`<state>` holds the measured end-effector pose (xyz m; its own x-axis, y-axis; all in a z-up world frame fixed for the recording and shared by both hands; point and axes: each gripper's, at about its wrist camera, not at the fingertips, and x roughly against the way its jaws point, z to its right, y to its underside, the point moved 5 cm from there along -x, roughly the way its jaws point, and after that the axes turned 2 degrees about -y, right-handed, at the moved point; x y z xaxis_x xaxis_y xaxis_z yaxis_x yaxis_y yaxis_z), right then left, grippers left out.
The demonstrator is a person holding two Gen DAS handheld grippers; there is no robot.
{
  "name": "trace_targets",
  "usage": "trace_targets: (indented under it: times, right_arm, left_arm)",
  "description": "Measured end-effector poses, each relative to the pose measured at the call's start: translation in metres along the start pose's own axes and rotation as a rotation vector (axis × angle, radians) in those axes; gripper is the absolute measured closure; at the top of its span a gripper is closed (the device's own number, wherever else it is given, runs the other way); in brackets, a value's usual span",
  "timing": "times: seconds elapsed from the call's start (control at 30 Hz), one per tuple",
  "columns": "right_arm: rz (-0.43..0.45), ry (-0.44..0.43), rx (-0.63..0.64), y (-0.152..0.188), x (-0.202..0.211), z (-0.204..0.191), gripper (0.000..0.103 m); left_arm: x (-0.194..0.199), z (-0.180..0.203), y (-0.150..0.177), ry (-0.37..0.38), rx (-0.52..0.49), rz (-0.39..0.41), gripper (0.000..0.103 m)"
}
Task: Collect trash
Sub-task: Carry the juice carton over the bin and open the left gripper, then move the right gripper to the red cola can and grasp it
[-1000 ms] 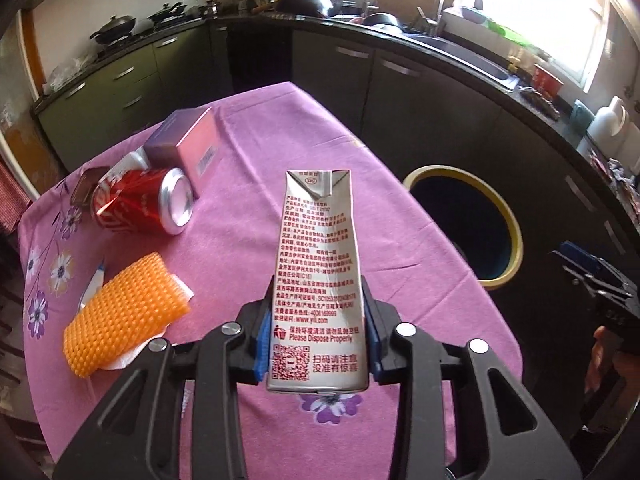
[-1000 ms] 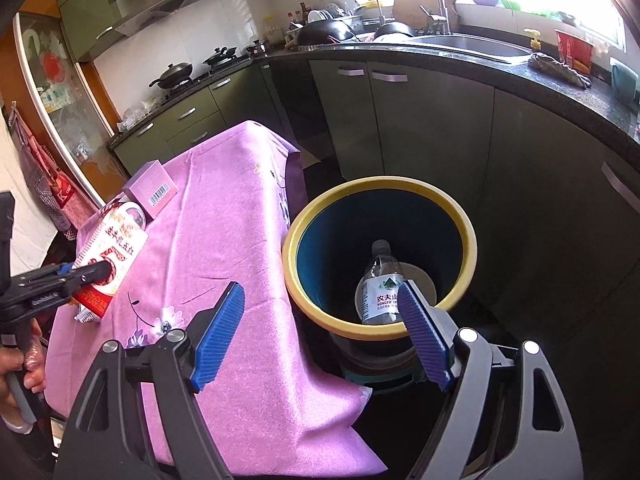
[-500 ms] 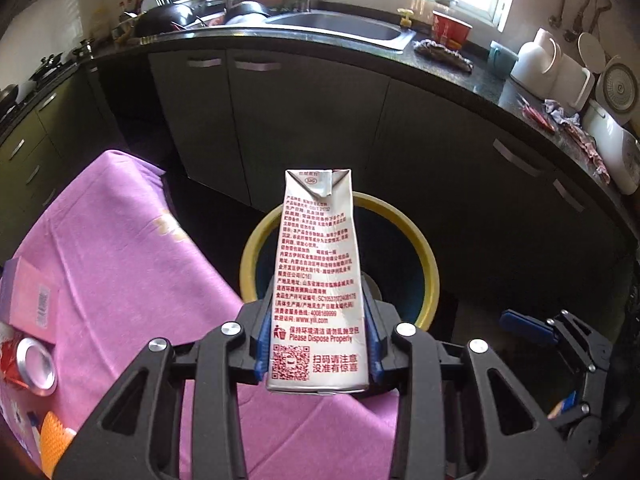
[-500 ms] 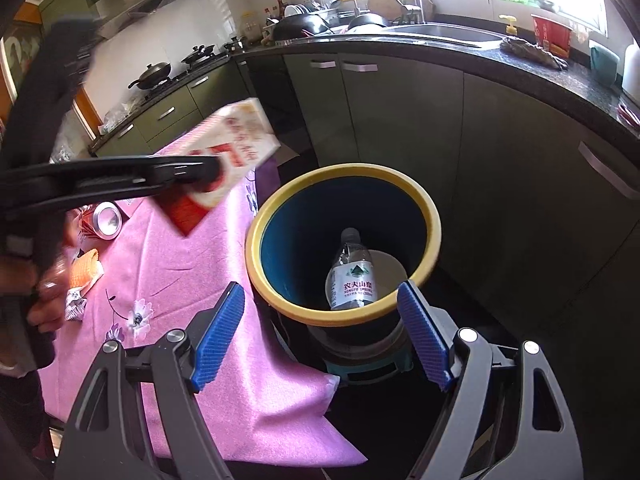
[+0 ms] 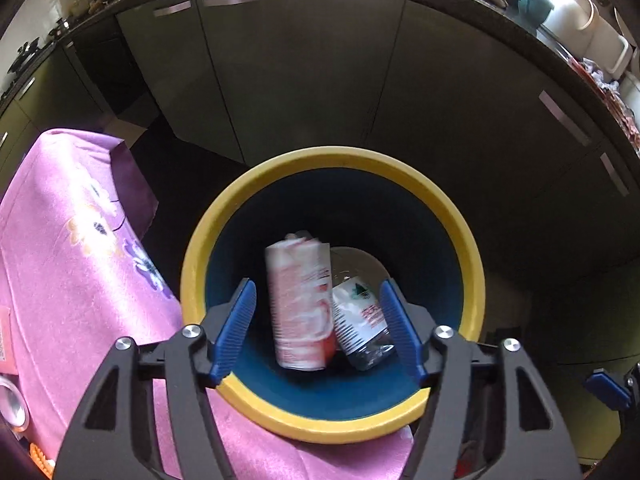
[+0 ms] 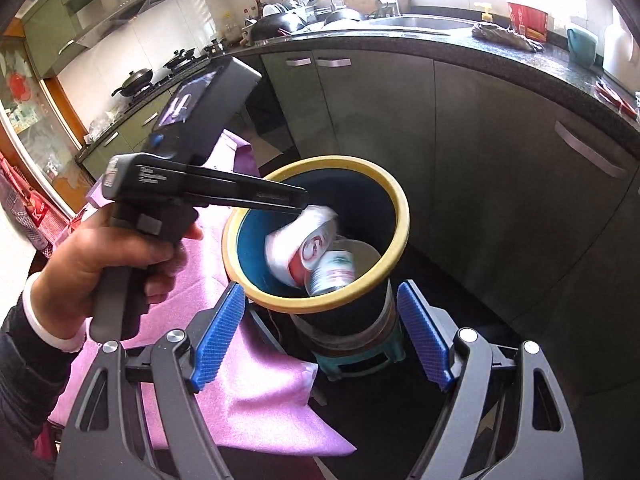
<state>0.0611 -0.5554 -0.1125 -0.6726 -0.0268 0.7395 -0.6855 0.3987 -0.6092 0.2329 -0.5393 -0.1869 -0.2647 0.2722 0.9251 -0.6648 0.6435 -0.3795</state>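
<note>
My left gripper (image 5: 320, 324) is open above the yellow-rimmed blue bin (image 5: 192, 276). The red-and-white milk carton (image 5: 300, 304), blurred, is inside the bin, free of the blue pads (image 5: 236, 322), next to a plastic water bottle (image 5: 360, 324). In the right wrist view the left gripper (image 6: 298, 200) reaches over the bin (image 6: 400, 216), with the carton (image 6: 304, 244) and the bottle (image 6: 332, 272) below its tip. My right gripper (image 6: 320, 332) is open and empty, low in front of the bin.
The table with the pink cloth (image 5: 60, 248) stands left of the bin, its edge touching the rim. A can's end (image 5: 12, 402) and an orange sponge (image 5: 38, 454) show at the lower left. Dark kitchen cabinets (image 5: 320, 80) stand behind. The bin rests on a green stool (image 6: 360, 356).
The left gripper moved from over the table to above the bin, opened and let go of the carton, which now is inside the bin. The right gripper stayed open and drew back a little.
</note>
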Motion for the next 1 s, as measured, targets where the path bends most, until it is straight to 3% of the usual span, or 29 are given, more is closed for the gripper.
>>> trace_targets:
  times: [0.1,0.33,0.47,0.6,0.7,0.87,1.0]
  right_arm:
    - [0.008,-0.008,0.014,-0.002,0.004,-0.007,0.025]
    - [-0.006,-0.057,0.078,-0.01,-0.007,-0.042,0.025]
    - [-0.026,-0.121,0.168,-0.019,-0.018,-0.085,0.025]
    - [-0.034,-0.21,0.316,-0.04,-0.029,-0.148,0.025]
    - [-0.016,-0.318,0.461,-0.059,-0.039,-0.205,0.024]
    - [0.004,-0.461,0.685,-0.089,-0.073,-0.298,0.018]
    - [-0.051,-0.516,0.826,-0.108,-0.129,-0.355,0.011]
  left_arm:
    - [0.034,-0.011,0.011,0.047,0.036,0.065,0.041]
    - [0.135,-0.077,0.084,0.084,0.124,0.224,0.035]
    - [0.185,-0.149,0.139,0.012,0.211,0.302,0.034]
    - [0.221,-0.225,0.19,-0.117,0.318,0.362,0.03]
    - [0.235,-0.279,0.217,-0.192,0.381,0.396,0.028]
    - [0.239,-0.329,0.245,-0.237,0.431,0.428,0.026]
    - [0.236,-0.351,0.264,-0.238,0.426,0.442,0.019]
